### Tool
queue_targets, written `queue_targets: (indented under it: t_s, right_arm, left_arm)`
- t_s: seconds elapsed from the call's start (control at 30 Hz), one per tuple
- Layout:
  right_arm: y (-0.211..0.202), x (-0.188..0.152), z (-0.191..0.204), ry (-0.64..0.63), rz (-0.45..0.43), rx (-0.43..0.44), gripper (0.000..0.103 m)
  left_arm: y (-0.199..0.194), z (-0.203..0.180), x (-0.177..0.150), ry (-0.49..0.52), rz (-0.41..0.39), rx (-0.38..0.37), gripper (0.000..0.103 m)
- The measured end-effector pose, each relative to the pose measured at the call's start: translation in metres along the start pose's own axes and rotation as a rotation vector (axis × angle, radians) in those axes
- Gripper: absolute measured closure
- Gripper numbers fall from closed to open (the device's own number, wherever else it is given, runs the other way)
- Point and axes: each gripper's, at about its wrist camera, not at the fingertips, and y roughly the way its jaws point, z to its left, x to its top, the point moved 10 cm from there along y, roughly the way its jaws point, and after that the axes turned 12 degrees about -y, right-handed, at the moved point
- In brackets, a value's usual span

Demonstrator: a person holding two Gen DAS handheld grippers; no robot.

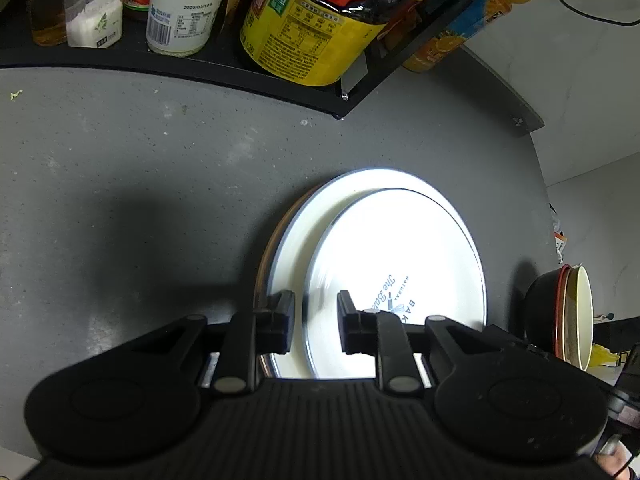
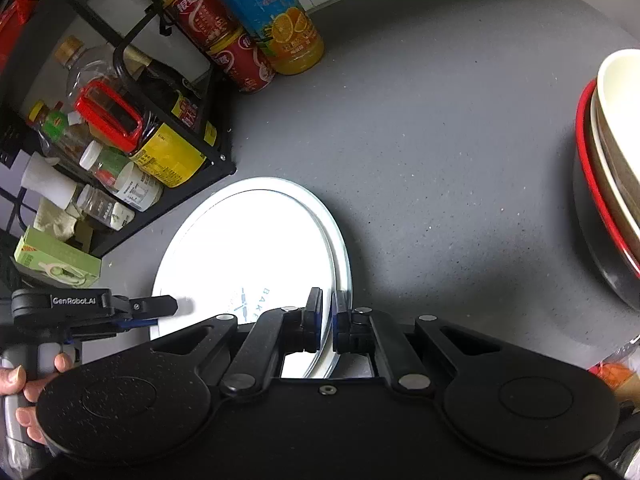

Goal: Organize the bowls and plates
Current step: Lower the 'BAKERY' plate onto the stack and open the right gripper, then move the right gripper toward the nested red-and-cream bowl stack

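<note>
Now right claw (image 2: 327, 322) pinches glossy round white plate (image 2: 248, 248) rim.

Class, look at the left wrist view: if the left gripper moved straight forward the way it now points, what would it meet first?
Probably the top white plate: the left gripper has its fingers either side of that plate's near rim. Depth is uncertain.

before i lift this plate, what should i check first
1. Right gripper shut on the top plate rim: ok.
2. Left gripper gripping: not ok, jaws open astride the rim.
3. Top plate centred on the lower plate: not ok, offset toward the bowl stack.
4. Bowl stack apart from the plates: ok.
5. Rack apart from the plates: ok, though close.
</note>
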Motion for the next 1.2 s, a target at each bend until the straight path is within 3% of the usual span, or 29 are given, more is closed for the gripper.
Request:
queue_targets:
  t_s: [0.17, 0.33, 0.4, 0.5, 0.57, 0.9, 1.03, 1.2]
  right_arm:
    - [-0.003, -0.004, 0.003, -0.004, 0.009, -0.008, 0.095]
    - [-0.017, -0.008, 0.003, 0.003, -0.011, -0.020, 0.077]
    - [-0.023, -0.010, 0.001, 0.017, -0.024, -0.017, 0.073]
    - [-0.035, -0.011, -0.003, 0.032, -0.047, -0.028, 0.051]
    - [-0.042, -0.012, -0.004, 0.027, -0.061, -0.040, 0.047]
    - [-0.075, -0.015, -0.018, 0.048, -0.105, -0.113, 0.018]
    - [-0.088, -0.018, -0.029, 0.054, -0.128, -0.142, 0.013]
    - [-0.105, -0.025, -0.049, 0.099, -0.158, -0.186, 0.012]
  left_arm:
    - [-0.010, -0.006, -0.001, 0.041, -0.011, 0.005, 0.069]
    - [-0.022, -0.017, 0.000, 0.096, -0.046, 0.019, 0.049]
    - [-0.025, -0.022, 0.001, 0.115, -0.055, 0.021, 0.046]
    - [-0.029, -0.030, 0.000, 0.132, -0.054, 0.017, 0.042]
    - [-0.032, -0.034, -0.002, 0.148, -0.061, 0.017, 0.037]
    - [-0.031, -0.066, -0.016, 0.230, -0.063, -0.007, 0.033]
    - [-0.028, -0.087, -0.024, 0.274, -0.085, -0.008, 0.027]
    - [-0.021, -0.113, -0.041, 0.326, -0.054, -0.028, 0.026]
